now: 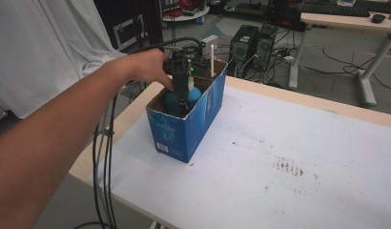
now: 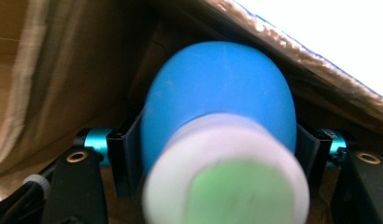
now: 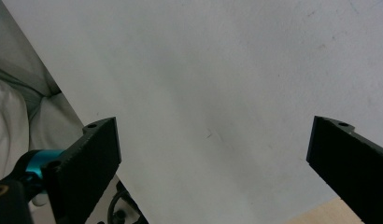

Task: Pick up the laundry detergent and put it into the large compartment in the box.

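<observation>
High view: blue box (image 1: 184, 129) sits near the table's (image 1: 289, 143) 9 o'clock edge, bare white surface open toward 3 o'clock. Left gripper (image 1: 183, 90) reaches into the box, jaws narrow either side of the blue bulb (image 2: 217, 98), pads seemingly touching it. Right gripper (image 3: 213, 154) gapes wide over the table, holding nothing.

Cardboard, rubber and matt paper

A smooth matt blue rubber bulb (image 2: 217, 98) is sitting inside a printed glossy cardboard box (image 1: 184, 129); the bench (image 1: 289, 157) is showing stained matt white paper.
</observation>
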Demonstrator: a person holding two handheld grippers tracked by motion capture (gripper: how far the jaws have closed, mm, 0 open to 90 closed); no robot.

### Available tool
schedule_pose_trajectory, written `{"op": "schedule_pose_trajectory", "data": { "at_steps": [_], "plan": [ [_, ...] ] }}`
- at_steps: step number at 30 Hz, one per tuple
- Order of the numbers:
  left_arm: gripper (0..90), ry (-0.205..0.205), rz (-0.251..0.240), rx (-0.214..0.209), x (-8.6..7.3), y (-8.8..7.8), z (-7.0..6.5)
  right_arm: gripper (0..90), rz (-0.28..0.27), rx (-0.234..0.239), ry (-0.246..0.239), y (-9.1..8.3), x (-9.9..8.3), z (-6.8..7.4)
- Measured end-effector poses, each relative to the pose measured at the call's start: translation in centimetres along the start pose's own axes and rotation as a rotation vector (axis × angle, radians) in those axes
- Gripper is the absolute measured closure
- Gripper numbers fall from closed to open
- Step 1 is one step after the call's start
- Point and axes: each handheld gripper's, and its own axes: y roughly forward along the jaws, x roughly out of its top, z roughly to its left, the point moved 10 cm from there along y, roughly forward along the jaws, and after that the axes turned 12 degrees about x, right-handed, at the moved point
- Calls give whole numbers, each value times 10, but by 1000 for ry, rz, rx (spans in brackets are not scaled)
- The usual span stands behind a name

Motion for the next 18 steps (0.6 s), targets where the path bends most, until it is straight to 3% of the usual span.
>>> {"op": "schedule_pose_trajectory", "data": {
  "at_steps": [6, 11, 13, 14, 18],
  "plan": [
    [290, -25, -49, 23, 2, -18, 5, 21, -5, -3, -5, -1, 0, 2],
    [261, -43, -86, 41, 6, -43, 10, 21, -12, -4, -13, -1, 1, 3],
    [260, -43, -86, 41, 6, -43, 10, 21, -10, -3, -11, -2, 1, 4],
    [229, -46, -107, 57, 12, -64, 10, 21, -13, -7, -13, -3, 1, 5],
    [195, -61, -148, 65, 26, -89, 5, 21, -23, -7, -16, -4, 2, 6]
  ]
}}
